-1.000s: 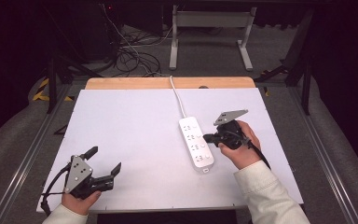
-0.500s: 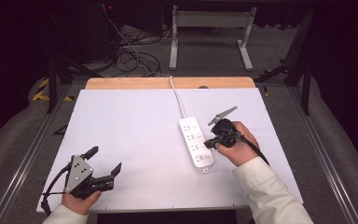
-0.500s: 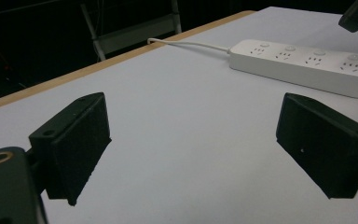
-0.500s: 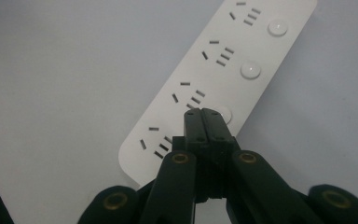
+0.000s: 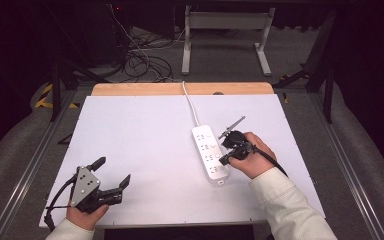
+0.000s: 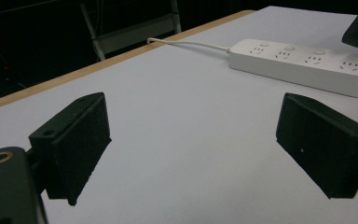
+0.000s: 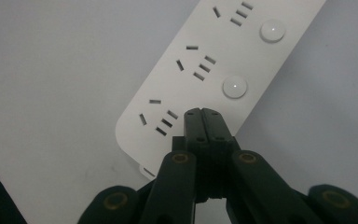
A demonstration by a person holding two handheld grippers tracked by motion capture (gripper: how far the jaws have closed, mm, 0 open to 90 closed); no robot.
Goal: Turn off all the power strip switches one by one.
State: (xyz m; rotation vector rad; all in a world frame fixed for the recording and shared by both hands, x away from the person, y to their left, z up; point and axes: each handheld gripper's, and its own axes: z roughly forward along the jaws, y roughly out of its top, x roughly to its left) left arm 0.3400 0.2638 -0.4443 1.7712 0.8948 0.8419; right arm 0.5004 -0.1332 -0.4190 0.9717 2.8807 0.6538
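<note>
right hand-held gripper (image 7: 202, 113) closed, tips over power strip (image 7: 214, 70) end.

White counter (image 5: 145, 150) with a wooden far edge; beyond it, tangled cables (image 5: 145, 62) and a metal stand (image 5: 225, 30) on the floor.

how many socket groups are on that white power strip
4, in one row along the power strip: one nearest the cord end, two in the middle, and one at the near end, where the shut right tongs point at its switch button.
</note>
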